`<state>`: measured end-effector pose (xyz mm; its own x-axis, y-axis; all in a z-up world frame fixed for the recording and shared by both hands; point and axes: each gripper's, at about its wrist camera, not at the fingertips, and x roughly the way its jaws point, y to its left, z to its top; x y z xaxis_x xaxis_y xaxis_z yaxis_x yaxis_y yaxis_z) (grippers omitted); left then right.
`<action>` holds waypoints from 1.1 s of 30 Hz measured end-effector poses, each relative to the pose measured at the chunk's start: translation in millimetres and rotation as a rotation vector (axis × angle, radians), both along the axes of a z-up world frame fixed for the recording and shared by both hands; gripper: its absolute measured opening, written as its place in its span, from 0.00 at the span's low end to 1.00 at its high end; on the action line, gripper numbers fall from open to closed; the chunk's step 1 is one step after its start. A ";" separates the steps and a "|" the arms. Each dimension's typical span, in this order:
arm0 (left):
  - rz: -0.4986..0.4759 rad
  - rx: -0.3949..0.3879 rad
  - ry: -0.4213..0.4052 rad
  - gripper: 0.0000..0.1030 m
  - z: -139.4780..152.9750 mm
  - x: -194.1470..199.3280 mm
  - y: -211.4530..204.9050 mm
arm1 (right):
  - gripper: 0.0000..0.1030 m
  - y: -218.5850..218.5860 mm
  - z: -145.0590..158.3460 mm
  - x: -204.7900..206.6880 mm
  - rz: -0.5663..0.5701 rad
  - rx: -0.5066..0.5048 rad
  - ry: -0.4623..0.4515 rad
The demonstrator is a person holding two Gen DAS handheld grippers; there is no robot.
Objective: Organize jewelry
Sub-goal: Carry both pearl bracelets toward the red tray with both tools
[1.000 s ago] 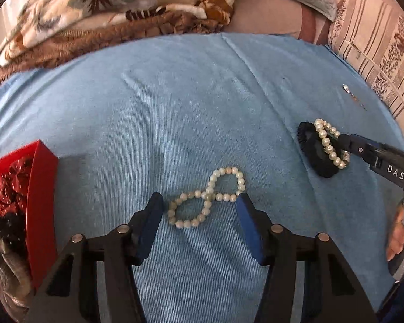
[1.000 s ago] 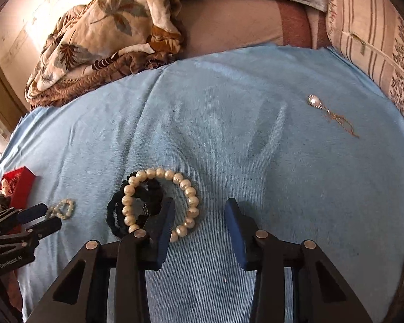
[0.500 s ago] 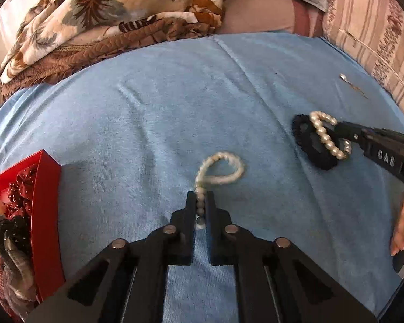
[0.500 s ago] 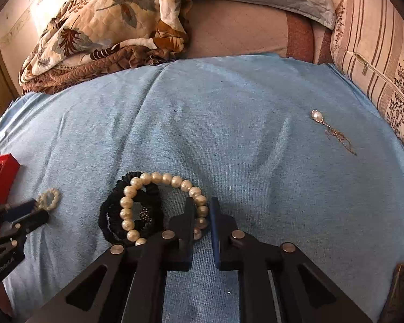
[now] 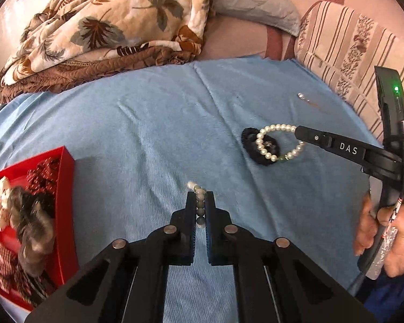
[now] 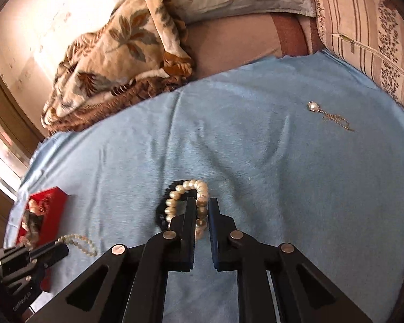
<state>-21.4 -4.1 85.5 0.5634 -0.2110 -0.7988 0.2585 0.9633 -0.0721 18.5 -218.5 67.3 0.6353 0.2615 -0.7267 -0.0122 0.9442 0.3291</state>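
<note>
The left gripper (image 5: 200,202) is clamped on a small pearl bracelet (image 5: 199,207), a string of small round off-white beads; in the left wrist view a short row of them runs between the two closed fingers and a few poke out past the tips, above the blue cloth (image 5: 148,134). Seen from the right wrist camera, the rest of this bracelet (image 6: 79,242) hangs as a loop from the fingertips, close to the red box (image 5: 67,188). That box sits at the left edge of the cloth and is filled with hair ties and fabric pieces in red, grey, black and white. The right gripper (image 6: 202,210) is pinched on a larger pearl bracelet (image 6: 199,204), whose beads are bigger and cream-coloured. Its ring lies partly over a black hair tie (image 5: 249,140) near the middle of the cloth. Farther off lies a pearl pendant (image 6: 313,106) with a thin chain.
</note>
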 end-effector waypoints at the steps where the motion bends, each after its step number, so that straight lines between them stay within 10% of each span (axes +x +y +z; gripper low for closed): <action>1: 0.001 -0.006 -0.003 0.05 2.1 -4.3 0.8 | 0.10 0.3 2.4 -3.1 -0.001 0.011 -0.006; 14: 0.031 -0.067 -0.052 0.05 29.7 -66.9 18.7 | 0.10 18.2 26.5 -76.5 0.012 0.138 -0.077; 33: 0.181 0.033 -0.146 0.05 48.7 -127.2 59.3 | 0.10 73.5 30.9 -148.5 0.093 0.005 -0.128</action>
<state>-148.6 55.2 134.2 0.6997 -0.0712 -0.7109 0.0869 0.9961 -0.0143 -130.0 -145.0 98.1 0.6956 0.3272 -0.6396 -0.1419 0.9353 0.3241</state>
